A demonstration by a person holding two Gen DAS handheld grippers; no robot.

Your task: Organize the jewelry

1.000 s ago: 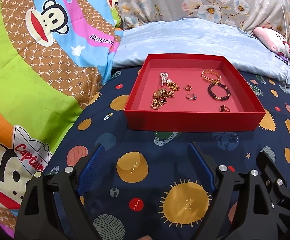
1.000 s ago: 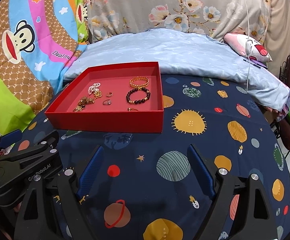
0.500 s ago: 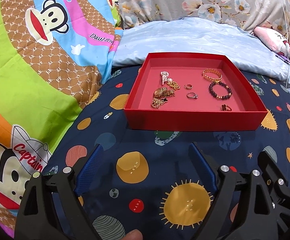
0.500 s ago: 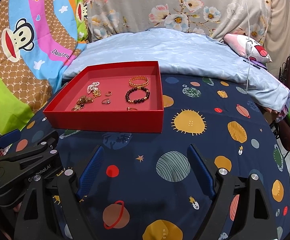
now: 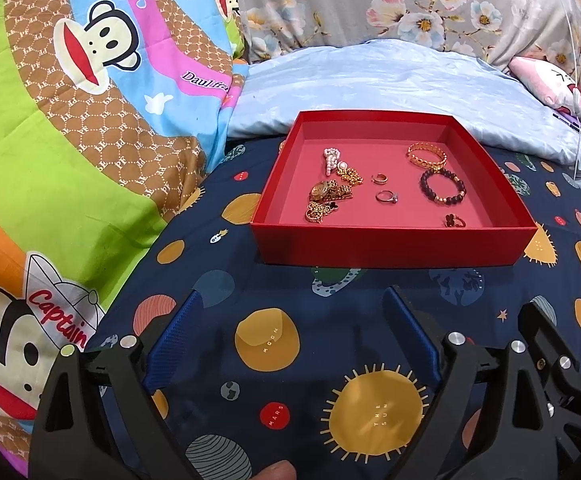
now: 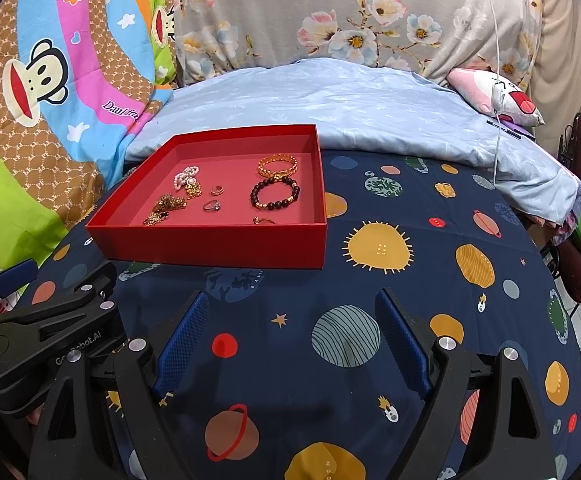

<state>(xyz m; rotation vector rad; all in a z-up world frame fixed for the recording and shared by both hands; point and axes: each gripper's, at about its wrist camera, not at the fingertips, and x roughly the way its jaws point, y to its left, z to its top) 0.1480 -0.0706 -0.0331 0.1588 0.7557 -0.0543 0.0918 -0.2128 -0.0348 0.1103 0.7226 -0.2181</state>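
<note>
Since a moment ago our left gripper has been opening its jaws, nothing between them; our right gripper stands spread, empty. Beyond both, the red tray holds the jewelry.

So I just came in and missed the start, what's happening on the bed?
A person holds two grippers over the space-print sheet, short of the red tray of jewelry. The left gripper, jaws just opening wider, and the right gripper are both open and empty. Bracelets, rings and a tangled gold pile lie untouched in the tray.
</note>
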